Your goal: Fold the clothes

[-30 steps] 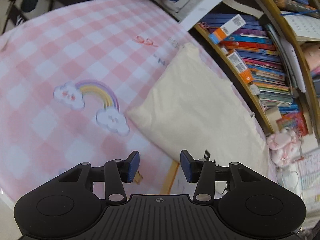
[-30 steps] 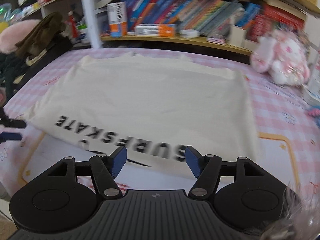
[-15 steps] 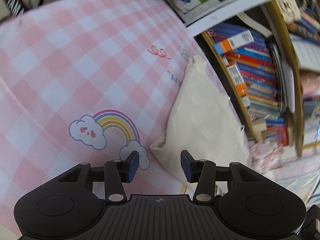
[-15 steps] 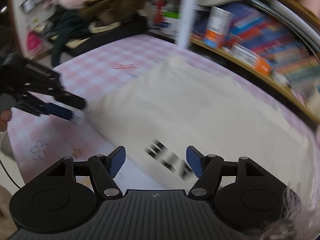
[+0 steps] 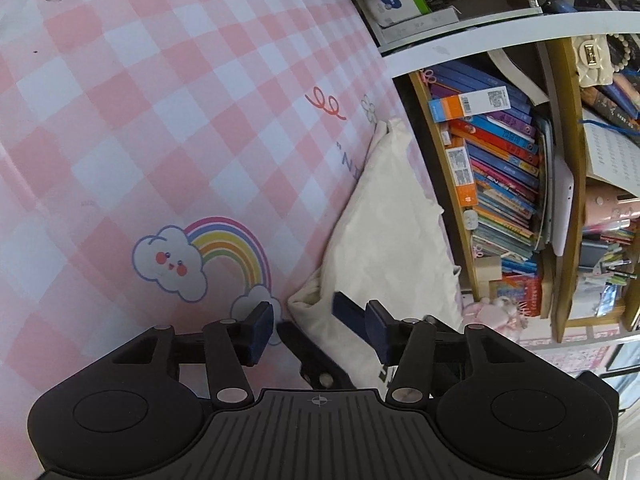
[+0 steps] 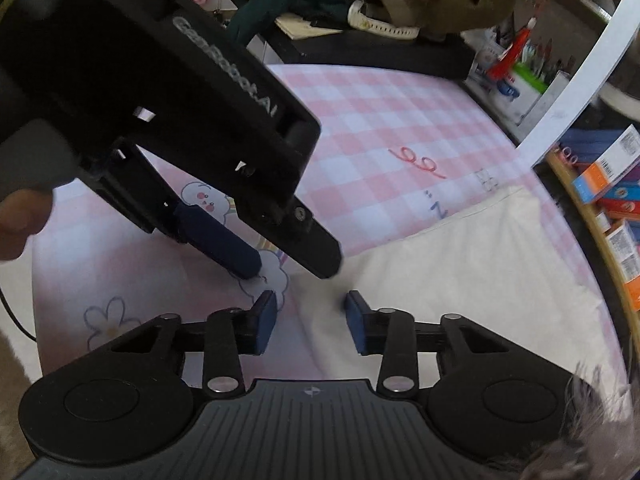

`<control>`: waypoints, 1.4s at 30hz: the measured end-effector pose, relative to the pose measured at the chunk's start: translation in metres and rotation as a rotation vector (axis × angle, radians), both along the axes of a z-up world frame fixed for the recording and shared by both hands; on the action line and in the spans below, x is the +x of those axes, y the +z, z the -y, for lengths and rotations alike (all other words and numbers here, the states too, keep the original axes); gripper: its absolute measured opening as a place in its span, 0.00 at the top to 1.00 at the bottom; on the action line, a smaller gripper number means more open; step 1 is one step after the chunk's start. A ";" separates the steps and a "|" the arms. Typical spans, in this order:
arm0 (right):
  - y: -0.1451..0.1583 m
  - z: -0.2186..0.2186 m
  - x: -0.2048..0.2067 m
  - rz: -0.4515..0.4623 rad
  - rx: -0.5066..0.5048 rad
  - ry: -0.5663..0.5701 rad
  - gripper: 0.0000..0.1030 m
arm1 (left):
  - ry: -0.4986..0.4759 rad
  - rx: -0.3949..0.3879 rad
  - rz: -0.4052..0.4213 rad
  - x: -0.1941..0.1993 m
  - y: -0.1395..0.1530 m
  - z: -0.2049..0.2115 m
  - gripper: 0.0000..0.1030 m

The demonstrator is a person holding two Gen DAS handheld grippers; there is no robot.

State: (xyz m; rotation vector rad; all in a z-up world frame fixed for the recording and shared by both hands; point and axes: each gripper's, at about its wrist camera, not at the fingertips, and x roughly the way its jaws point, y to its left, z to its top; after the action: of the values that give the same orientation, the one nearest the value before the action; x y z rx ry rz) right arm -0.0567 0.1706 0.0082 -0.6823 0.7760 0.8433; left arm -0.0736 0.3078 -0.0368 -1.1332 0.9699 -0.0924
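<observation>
both grippers, left gripper (image 5: 320, 326) and right gripper (image 6: 311, 319), open and empty at cream shirt (image 6: 472, 276) corner

Cream-coloured garment (image 5: 384, 216), plain light fabric, lies flat on the pink-and-white checked surface (image 5: 160, 120), spread along the edge next to the bookshelf (image 5: 500, 184). Surface mostly smooth, a few soft wrinkles. In the left wrist view it narrows toward a far corner near the printed flower and lettering; the near corner sits just beside the rainbow-and-cloud print (image 5: 200, 256), slightly puffed and rolled at the edge. A bit of black print shows low on the fabric, mostly hidden. In the right wrist view the garment (image 6: 480, 272) fills the right half, its long edge running diagonally across the checks.
</observation>
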 end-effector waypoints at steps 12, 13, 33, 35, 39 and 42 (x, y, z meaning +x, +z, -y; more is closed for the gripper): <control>0.049 0.026 0.009 0.000 0.135 -0.130 0.95 | -0.035 -0.251 0.071 0.039 -0.019 0.006 0.25; 0.051 0.027 0.009 -0.005 0.141 -0.139 0.95 | -0.038 -0.263 0.072 0.044 -0.021 0.009 0.25; 0.071 0.103 0.033 -0.067 0.212 -0.440 0.38 | -0.085 -0.210 0.062 0.058 -0.033 0.026 0.42; 0.070 0.113 0.045 -0.083 0.210 -0.512 0.34 | -0.097 -0.194 0.065 0.057 -0.033 0.027 0.44; 0.068 0.127 0.077 -0.119 0.185 -0.623 0.26 | -0.113 -0.173 0.066 0.056 -0.033 0.028 0.50; 0.066 0.131 0.104 -0.148 0.160 -0.685 0.19 | -0.124 -0.160 0.065 0.055 -0.034 0.029 0.55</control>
State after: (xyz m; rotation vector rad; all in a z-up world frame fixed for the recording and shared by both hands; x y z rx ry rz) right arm 0.0473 0.0392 0.0737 -0.1800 0.9829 0.3217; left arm -0.0188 0.2788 -0.0707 -1.2081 0.9875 -0.3098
